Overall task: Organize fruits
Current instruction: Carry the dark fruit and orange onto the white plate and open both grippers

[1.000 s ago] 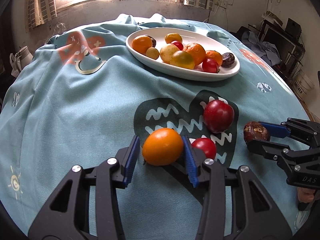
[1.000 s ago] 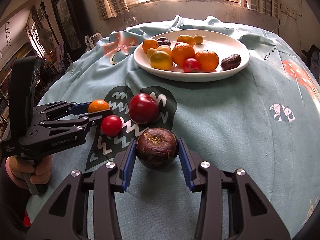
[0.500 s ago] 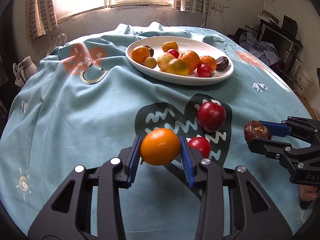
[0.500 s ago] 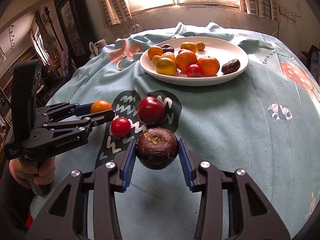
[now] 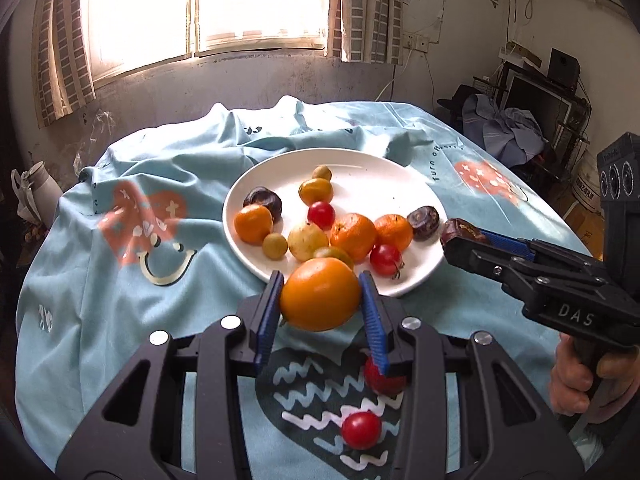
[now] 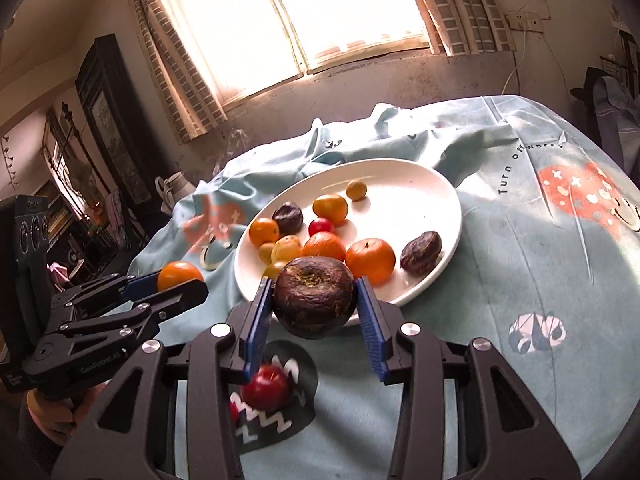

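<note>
Orange and dark, two fruits hang in the air on their way to the white plate [image 5: 416, 280]. The left gripper [image 5: 320, 312] clamps an orange tomato [image 5: 318, 300] between its blue pads, poised just short of the plate's near rim. The right gripper [image 6: 312, 304] pinches a wrinkled dark purple fruit [image 6: 314, 296] the same way, beside that rim. Two red fruits, a plum [image 6: 266, 390] and a cherry tomato [image 5: 361, 430], lie on the blue tablecloth [image 5: 100, 300]. Transport looks to be the step in hand. Next, each gripper needs a bare patch of plate, lowering before release so nothing rolls.
</note>
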